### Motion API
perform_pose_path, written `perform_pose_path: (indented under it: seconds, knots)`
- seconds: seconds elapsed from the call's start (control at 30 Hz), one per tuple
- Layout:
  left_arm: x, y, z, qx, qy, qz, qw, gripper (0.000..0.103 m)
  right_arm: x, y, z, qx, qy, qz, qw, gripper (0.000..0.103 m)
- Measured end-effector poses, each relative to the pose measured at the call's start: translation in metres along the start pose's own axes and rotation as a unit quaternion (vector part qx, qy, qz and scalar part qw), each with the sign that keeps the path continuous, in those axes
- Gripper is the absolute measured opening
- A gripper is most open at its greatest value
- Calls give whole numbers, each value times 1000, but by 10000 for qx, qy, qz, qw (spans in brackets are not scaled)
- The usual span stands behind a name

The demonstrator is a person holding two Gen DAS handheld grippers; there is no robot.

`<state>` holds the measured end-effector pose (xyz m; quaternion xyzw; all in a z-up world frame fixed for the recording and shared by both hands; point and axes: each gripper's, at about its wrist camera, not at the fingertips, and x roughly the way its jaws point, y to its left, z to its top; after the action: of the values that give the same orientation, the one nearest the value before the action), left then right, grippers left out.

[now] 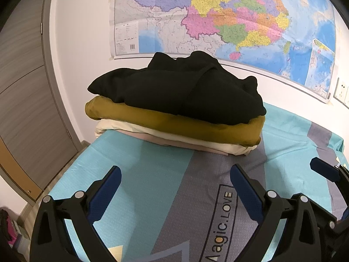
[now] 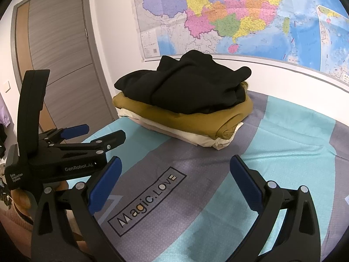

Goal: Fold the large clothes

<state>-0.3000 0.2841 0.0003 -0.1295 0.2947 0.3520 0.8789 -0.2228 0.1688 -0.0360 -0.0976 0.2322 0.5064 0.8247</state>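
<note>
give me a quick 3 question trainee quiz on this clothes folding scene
1. True or false: the black garment lies on top of the stack.
2. Which garment lies directly under it? A) cream garment B) mustard garment C) pink garment
3. What does the left gripper or the right gripper hold?

Key: 1 true. 2 B, the mustard garment. 3 nothing; both are open over the bed sheet.

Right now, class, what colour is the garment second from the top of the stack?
Mustard brown garment, under the black one; clearest in the right wrist view.
</note>
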Motion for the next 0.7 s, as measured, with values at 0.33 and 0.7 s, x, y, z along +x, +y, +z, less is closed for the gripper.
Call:
perform_pose_path:
  seconds: [0.33,0.7]
  knots:
    - [1,0,-1,-18,29,18,10000,96,0,-1,0,-5,13,25,10000,98]
    - [1,0,-2,-1,-14,73,10000,96,4,0,2,-5,37,21,10000,98]
